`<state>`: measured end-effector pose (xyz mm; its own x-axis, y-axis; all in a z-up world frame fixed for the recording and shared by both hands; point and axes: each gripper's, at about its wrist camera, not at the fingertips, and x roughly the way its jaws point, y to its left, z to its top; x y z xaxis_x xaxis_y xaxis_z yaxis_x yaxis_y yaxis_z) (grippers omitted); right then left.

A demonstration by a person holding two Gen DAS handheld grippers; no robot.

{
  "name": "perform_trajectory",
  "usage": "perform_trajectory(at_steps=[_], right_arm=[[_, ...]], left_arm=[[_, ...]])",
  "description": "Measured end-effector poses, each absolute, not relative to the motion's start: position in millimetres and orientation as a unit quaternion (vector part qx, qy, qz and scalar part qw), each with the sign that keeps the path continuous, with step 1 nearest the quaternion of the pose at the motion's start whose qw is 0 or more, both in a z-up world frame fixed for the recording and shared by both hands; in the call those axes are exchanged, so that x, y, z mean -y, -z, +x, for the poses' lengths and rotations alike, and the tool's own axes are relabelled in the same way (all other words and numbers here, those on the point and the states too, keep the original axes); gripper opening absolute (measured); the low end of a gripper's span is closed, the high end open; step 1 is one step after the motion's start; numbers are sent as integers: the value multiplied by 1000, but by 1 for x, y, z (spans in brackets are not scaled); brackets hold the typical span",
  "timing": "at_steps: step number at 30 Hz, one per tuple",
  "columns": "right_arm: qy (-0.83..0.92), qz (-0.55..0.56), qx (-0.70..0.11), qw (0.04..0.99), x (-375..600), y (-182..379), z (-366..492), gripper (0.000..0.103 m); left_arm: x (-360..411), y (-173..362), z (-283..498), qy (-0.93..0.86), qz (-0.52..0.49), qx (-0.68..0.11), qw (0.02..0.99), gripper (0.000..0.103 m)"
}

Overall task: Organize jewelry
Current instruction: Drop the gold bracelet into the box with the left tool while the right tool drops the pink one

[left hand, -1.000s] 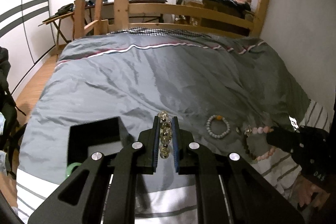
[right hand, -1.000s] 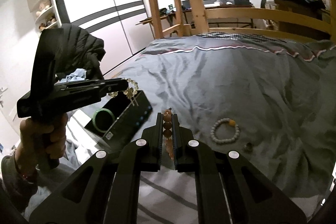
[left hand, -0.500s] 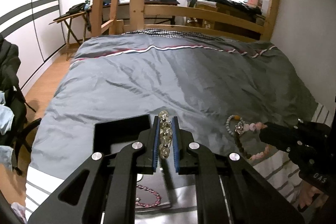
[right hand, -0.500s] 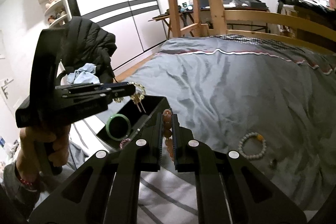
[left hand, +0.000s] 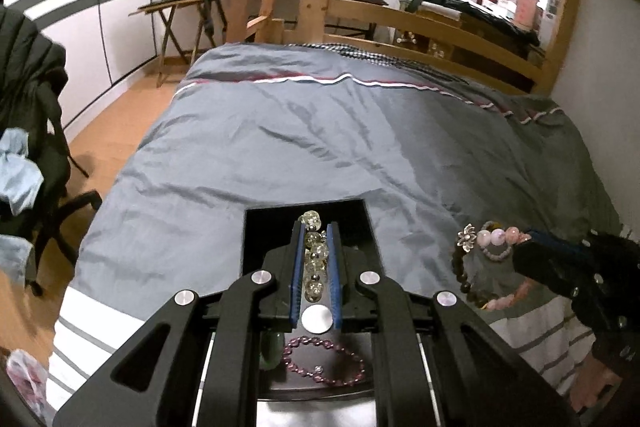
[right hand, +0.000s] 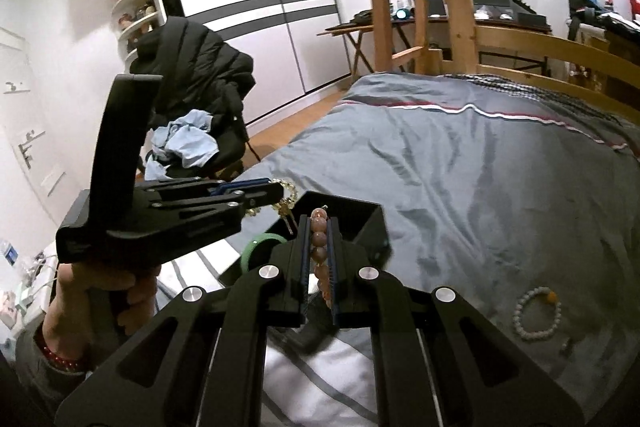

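The left claw (left hand: 316, 255) clamps a clear bead bracelet (left hand: 313, 259) above the black box (left hand: 370, 223) for release, while the right claw (right hand: 319, 247) grips a pink bead bracelet (right hand: 320, 243), waiting alongside.

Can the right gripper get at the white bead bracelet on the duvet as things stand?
Probably not yet. The right gripper is shut on a pink bead bracelet, so its jaws are taken. The white bead bracelet lies uncovered on the grey duvet, off to the gripper's right, with nothing in between.
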<state>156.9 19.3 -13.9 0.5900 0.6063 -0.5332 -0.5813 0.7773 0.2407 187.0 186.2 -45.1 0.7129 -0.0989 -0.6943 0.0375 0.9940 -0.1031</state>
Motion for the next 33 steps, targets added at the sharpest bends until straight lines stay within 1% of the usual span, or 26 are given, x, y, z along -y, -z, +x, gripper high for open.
perform_trajectory(at_steps=[6, 17, 19, 20, 21, 22, 23, 24, 26, 27, 28, 29, 31, 33], right_arm=[[-359, 20, -312, 879, -50, 24, 160, 9], [-377, 19, -349, 858, -73, 57, 165, 10], [-380, 17, -356, 854, -76, 61, 165, 10], [-378, 15, -361, 852, -78, 63, 165, 13], [-377, 13, -362, 852, -78, 64, 165, 22], [-376, 14, -362, 853, -78, 64, 165, 29], [-379, 17, -360, 853, -76, 63, 164, 44], [-379, 21, -353, 855, -74, 62, 164, 53], [-372, 23, -343, 862, -68, 58, 162, 55], [-366, 24, -338, 867, -62, 54, 162, 58], [-361, 25, -335, 870, -57, 52, 162, 60], [-353, 25, -331, 875, -51, 50, 162, 64], [-331, 25, -323, 887, -32, 46, 162, 68], [-306, 26, -320, 896, -9, 44, 164, 73]], left_arm=[[-198, 59, 189, 35, -55, -397, 915, 10], [-208, 64, 193, 23, -79, -401, 912, 10], [-208, 64, 194, 22, -81, -400, 913, 12], [-208, 64, 193, 21, -82, -399, 913, 16], [-208, 63, 193, 21, -82, -397, 914, 19], [-207, 62, 192, 20, -81, -395, 915, 30], [-208, 61, 191, 15, -81, -392, 916, 46], [-208, 60, 190, 15, -82, -388, 918, 51], [-209, 58, 188, 15, -87, -382, 920, 55], [-210, 58, 188, 16, -91, -381, 920, 58], [-210, 57, 188, 17, -93, -379, 920, 64], [-209, 57, 188, 18, -95, -377, 921, 66], [-205, 56, 188, 25, -92, -377, 921, 66], [-194, 54, 187, 40, -82, -377, 922, 70]])
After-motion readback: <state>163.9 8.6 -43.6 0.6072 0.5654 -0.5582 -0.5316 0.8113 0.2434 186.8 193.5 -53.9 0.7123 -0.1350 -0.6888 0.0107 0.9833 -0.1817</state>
